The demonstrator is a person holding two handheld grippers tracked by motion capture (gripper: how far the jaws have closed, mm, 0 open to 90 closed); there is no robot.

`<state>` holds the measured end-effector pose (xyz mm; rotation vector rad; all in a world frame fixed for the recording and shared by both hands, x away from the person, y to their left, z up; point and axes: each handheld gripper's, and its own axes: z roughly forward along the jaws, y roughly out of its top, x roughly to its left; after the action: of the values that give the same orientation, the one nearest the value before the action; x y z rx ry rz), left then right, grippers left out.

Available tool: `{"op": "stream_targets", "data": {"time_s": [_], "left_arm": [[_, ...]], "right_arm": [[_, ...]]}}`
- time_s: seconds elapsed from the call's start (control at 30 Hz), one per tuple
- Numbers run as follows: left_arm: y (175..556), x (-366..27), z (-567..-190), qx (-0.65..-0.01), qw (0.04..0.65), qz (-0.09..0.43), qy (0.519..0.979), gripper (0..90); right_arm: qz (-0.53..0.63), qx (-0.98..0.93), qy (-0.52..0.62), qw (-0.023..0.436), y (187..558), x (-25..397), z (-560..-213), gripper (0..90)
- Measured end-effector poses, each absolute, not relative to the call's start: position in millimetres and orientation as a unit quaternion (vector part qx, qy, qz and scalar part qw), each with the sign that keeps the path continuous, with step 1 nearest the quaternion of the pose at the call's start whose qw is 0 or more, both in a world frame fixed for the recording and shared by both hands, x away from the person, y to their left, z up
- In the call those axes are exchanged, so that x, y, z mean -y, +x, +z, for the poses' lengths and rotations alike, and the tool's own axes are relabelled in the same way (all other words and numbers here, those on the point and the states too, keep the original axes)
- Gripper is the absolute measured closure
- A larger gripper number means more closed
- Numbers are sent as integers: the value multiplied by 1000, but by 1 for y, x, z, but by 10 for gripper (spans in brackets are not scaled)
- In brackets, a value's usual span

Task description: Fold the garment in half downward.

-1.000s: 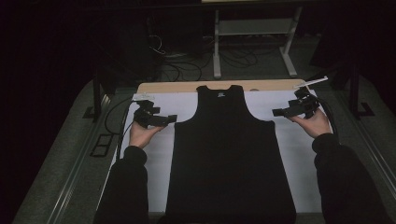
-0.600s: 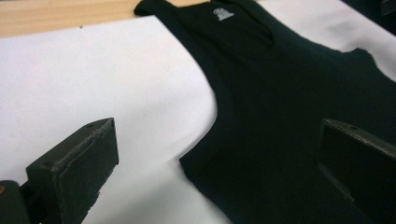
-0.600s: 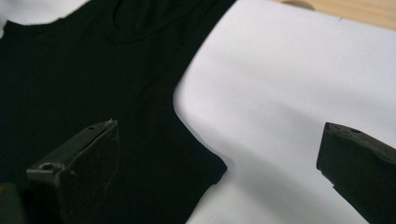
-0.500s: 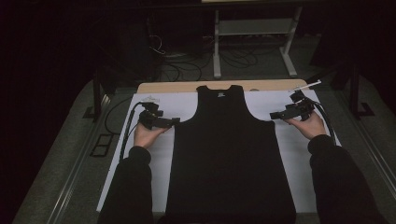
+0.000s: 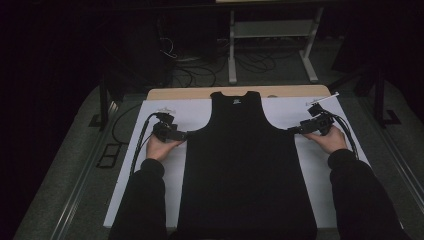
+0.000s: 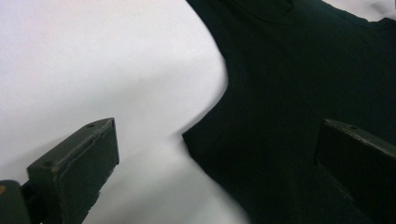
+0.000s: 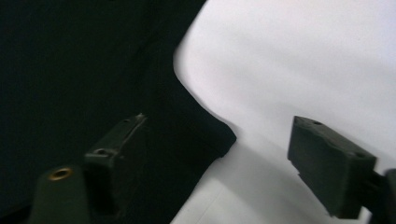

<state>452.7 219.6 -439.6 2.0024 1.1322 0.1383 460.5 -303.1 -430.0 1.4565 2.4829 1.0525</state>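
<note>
While apparently agape, both grippers (image 5: 186, 134) (image 5: 292, 129) flank tank top (image 5: 245, 165).

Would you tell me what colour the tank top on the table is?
Plain black tank top, lying on a white sheet; clearest in the high view.

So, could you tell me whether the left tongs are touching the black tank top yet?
Cannot tell. In the left gripper view the left tongs stand open astride the armpit corner of the black tank top, but neither that view nor the high view shows contact or a gap plainly.
</note>
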Motion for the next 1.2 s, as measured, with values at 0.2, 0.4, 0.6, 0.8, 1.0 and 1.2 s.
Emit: {"op": "stream_targets", "data": {"time_s": [0.2, 0.4, 0.6, 0.8, 1.0, 1.2], "left_arm": [[452, -219, -443, -446, 400, 41, 800, 49], [453, -216, -444, -447, 397, 34, 801, 151], [452, -213, -446, -444, 392, 46, 804, 233], [451, -208, -446, -443, 385, 65, 807, 440], [449, -201, -447, -428, 380, 78, 816, 501], [450, -202, -447, -437, 374, 84, 814, 673]], "right_arm": [[341, -813, 471, 35, 458, 300, -435, 284], [339, -811, 475, 37, 456, 301, -438, 363], [334, -812, 477, 43, 455, 300, -442, 435], [329, -811, 481, 51, 454, 297, -443, 539], [327, -823, 460, 64, 451, 288, -441, 660], [332, -819, 465, 61, 452, 287, -443, 825]]}}
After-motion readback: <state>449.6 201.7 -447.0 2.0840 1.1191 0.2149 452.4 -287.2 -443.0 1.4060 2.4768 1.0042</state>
